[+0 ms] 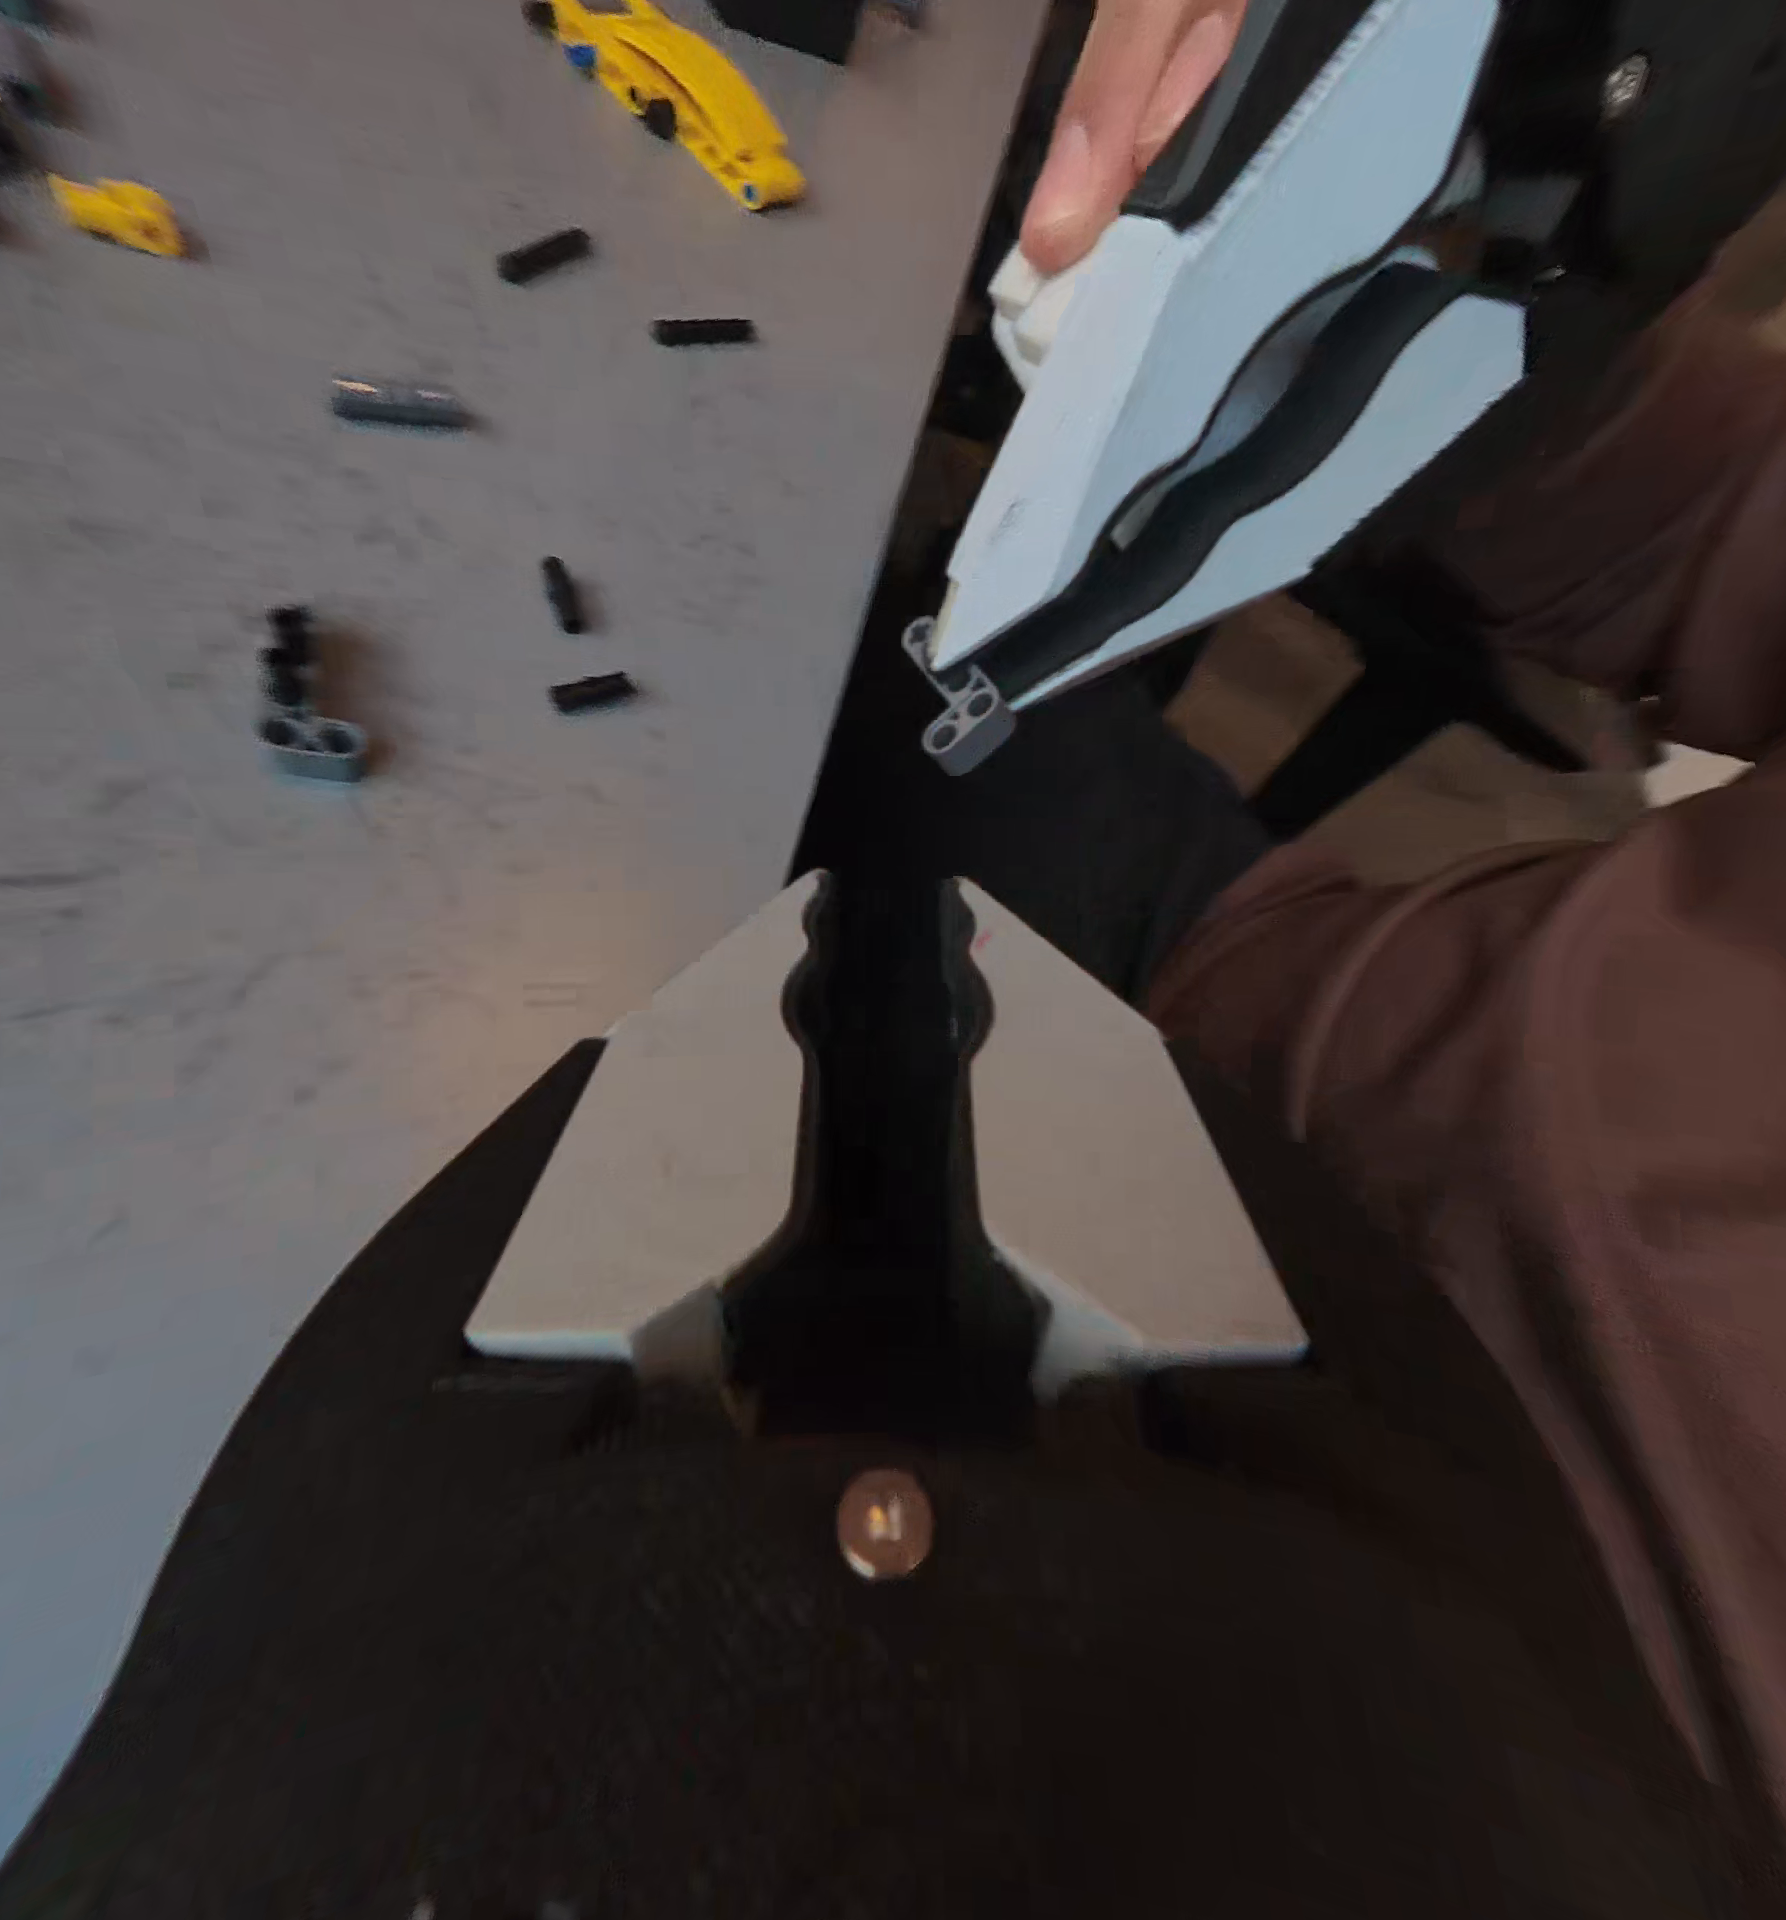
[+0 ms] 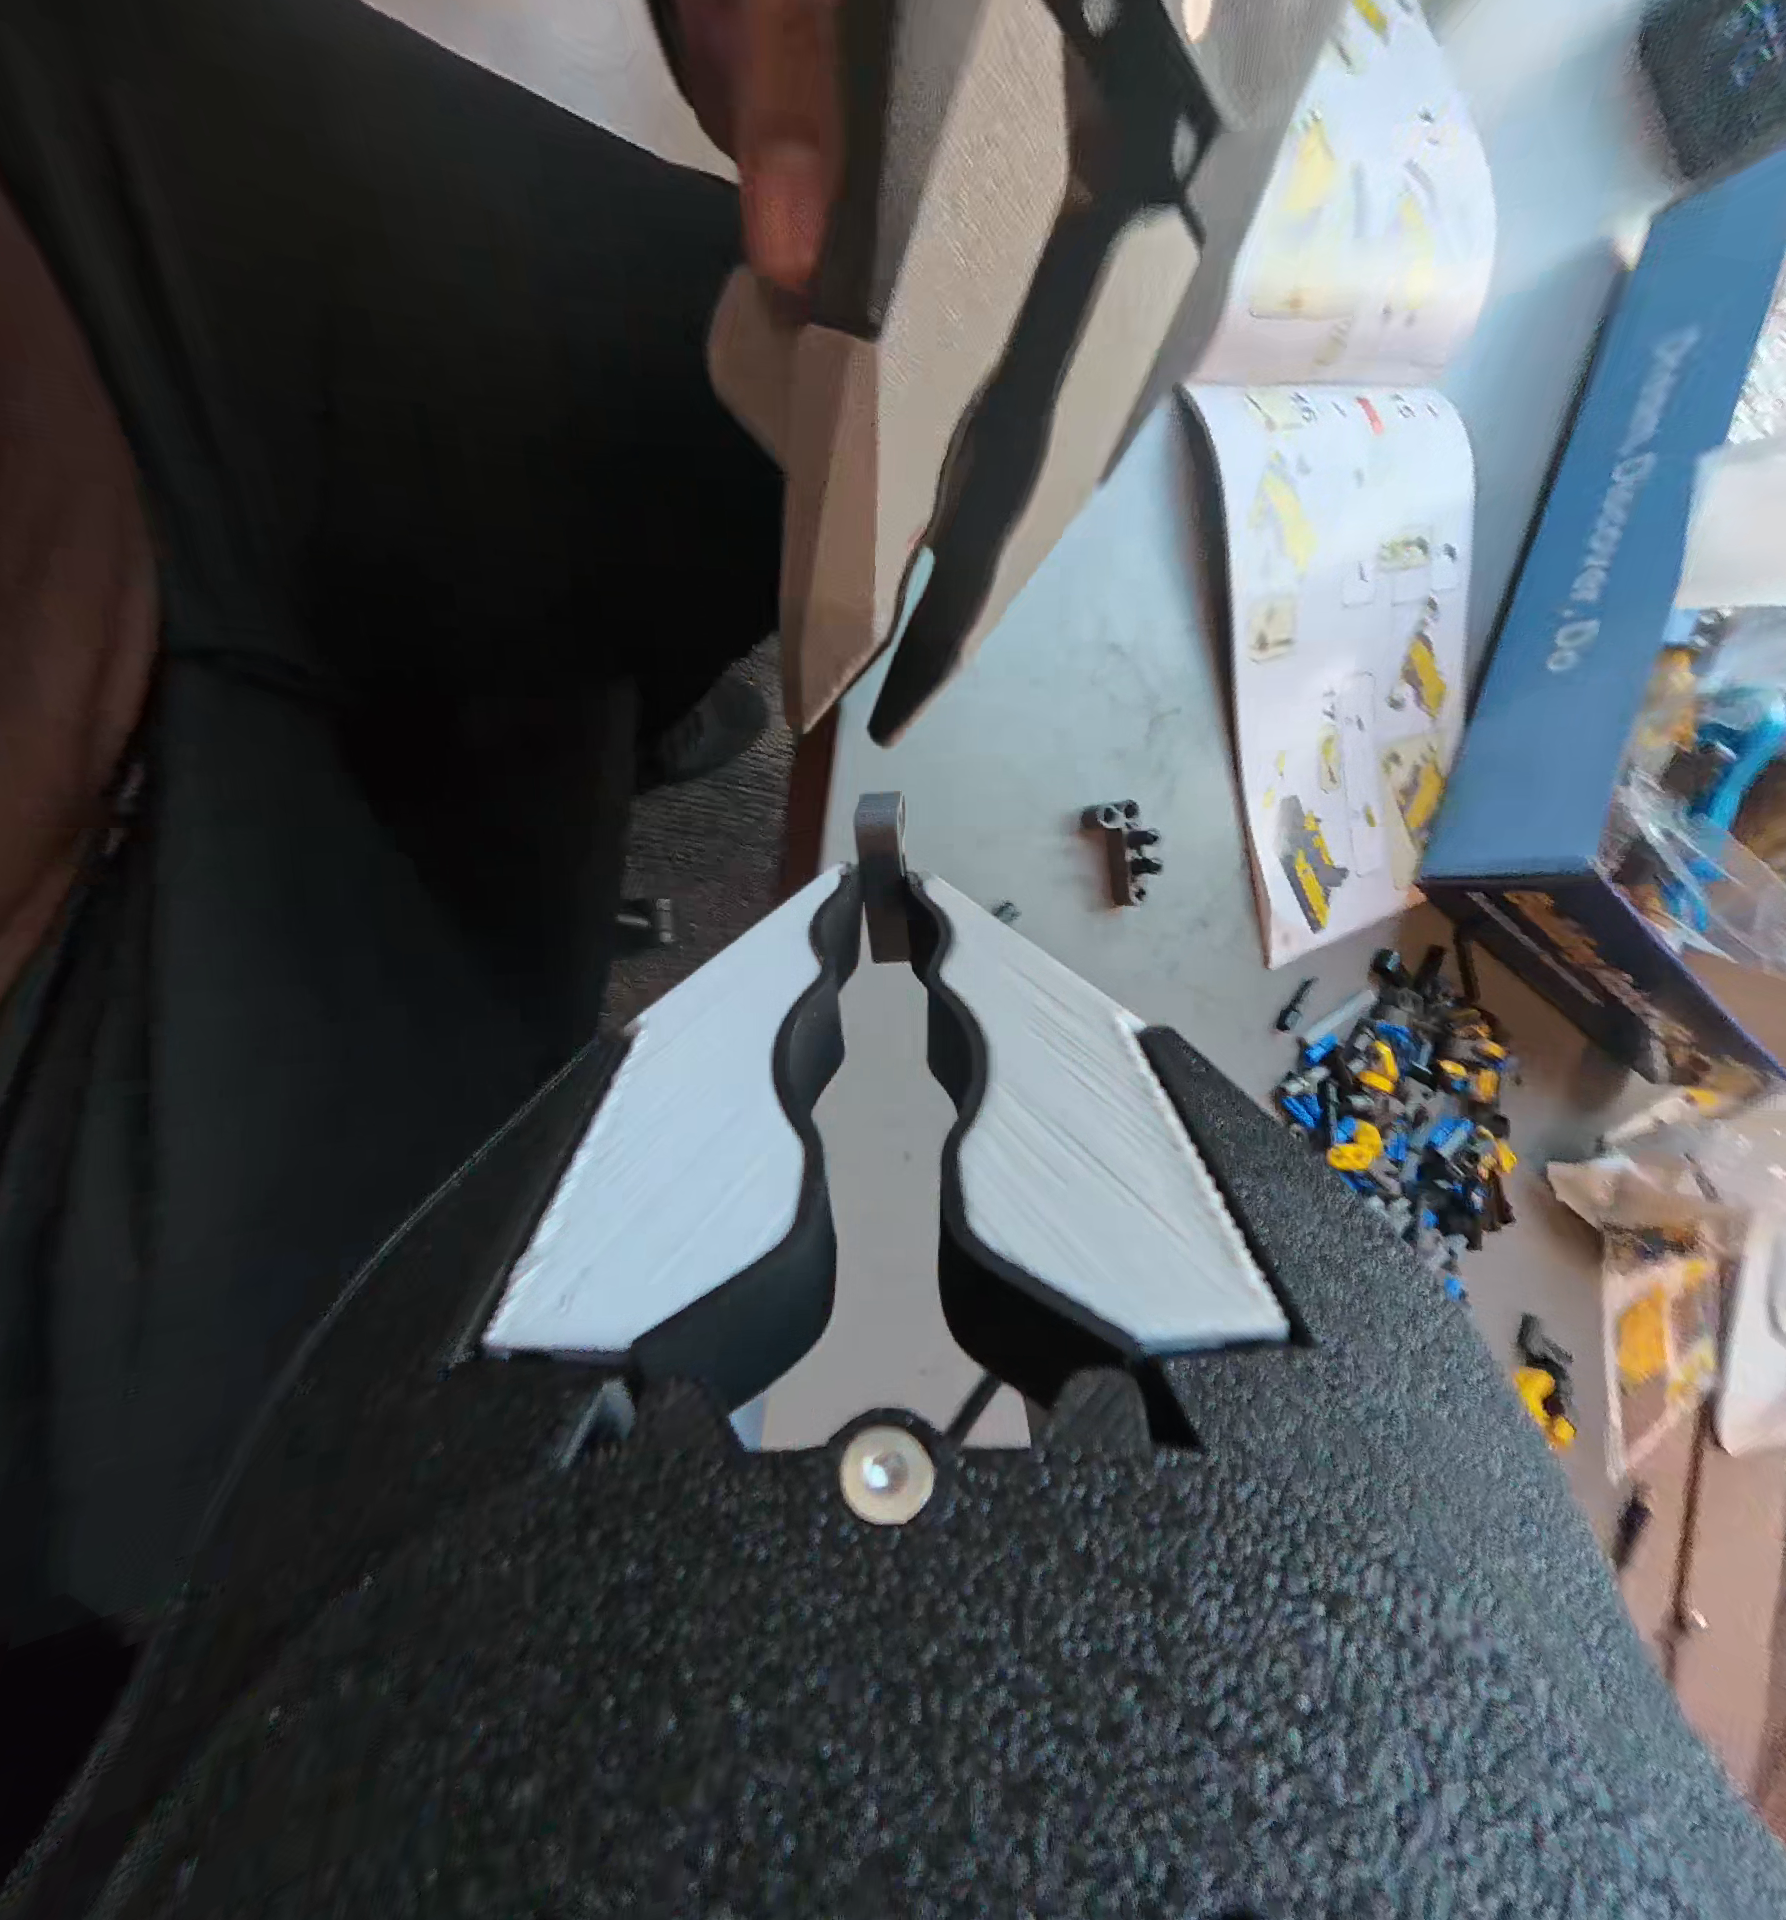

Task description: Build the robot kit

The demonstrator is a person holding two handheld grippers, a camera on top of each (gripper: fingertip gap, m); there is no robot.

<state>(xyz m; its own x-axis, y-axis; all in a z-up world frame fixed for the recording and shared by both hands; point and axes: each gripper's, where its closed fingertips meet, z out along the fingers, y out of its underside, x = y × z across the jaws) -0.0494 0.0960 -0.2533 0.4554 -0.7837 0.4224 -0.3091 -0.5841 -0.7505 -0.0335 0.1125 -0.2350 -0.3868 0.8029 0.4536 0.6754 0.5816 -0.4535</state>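
Observation:
My right gripper (image 2: 884, 883) is shut on a small grey L-shaped beam (image 2: 884, 883) that sticks out past its tips. In the left wrist view the right gripper (image 1: 956, 675) comes in from the upper right, held by a hand (image 1: 1107, 125), with the grey beam (image 1: 962, 717) at its tip. My left gripper (image 1: 889, 881) is open by a narrow gap and empty, just below that beam. It also shows in the right wrist view (image 2: 884, 727), pointing down at the beam. Both grippers are held in the air beside the table edge, over dark clothing.
The grey table (image 1: 349, 935) carries a yellow panel assembly (image 1: 681, 94), a small yellow piece (image 1: 120, 213), a grey piece with black pins (image 1: 312, 717) and several loose black pins. An open booklet (image 2: 1356, 623), a blue box (image 2: 1637, 582), a parts pile (image 2: 1398, 1122) and plastic bags (image 2: 1751, 831) lie farther off.

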